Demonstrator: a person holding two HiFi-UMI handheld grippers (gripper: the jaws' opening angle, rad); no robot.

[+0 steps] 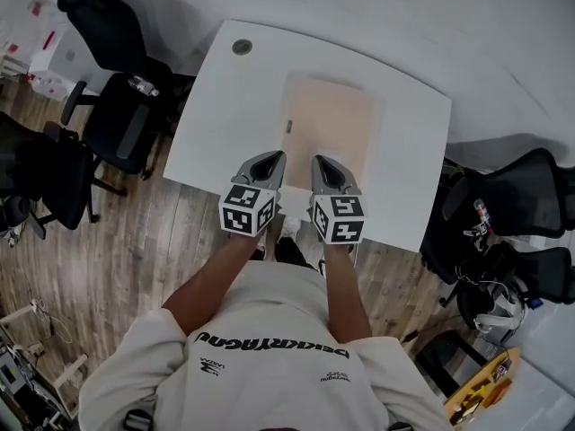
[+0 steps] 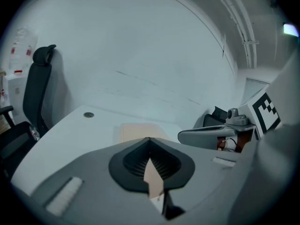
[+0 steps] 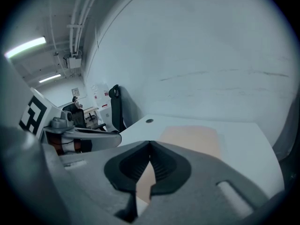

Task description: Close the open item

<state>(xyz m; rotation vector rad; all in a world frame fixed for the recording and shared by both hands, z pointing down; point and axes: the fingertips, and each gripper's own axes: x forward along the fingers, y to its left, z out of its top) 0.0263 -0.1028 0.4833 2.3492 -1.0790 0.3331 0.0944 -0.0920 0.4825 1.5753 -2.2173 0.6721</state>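
A flat peach-coloured item (image 1: 328,124) with a pale border lies on the white table (image 1: 216,124), with a small dark mark on its left edge. It looks flat; I cannot tell where it opens. My left gripper (image 1: 272,157) hovers over its near left corner, jaws shut and empty. My right gripper (image 1: 322,161) hangs beside it over the near edge, also shut on nothing. In the left gripper view the item (image 2: 140,130) shows beyond the closed tip (image 2: 149,138). In the right gripper view the item (image 3: 192,137) lies ahead of the closed tip (image 3: 150,143).
A round cable grommet (image 1: 242,47) sits at the table's far left corner. Black office chairs (image 1: 121,115) stand left of the table, with others (image 1: 512,205) to its right. A pale wall rises just behind the table. Wooden floor lies below the near edge.
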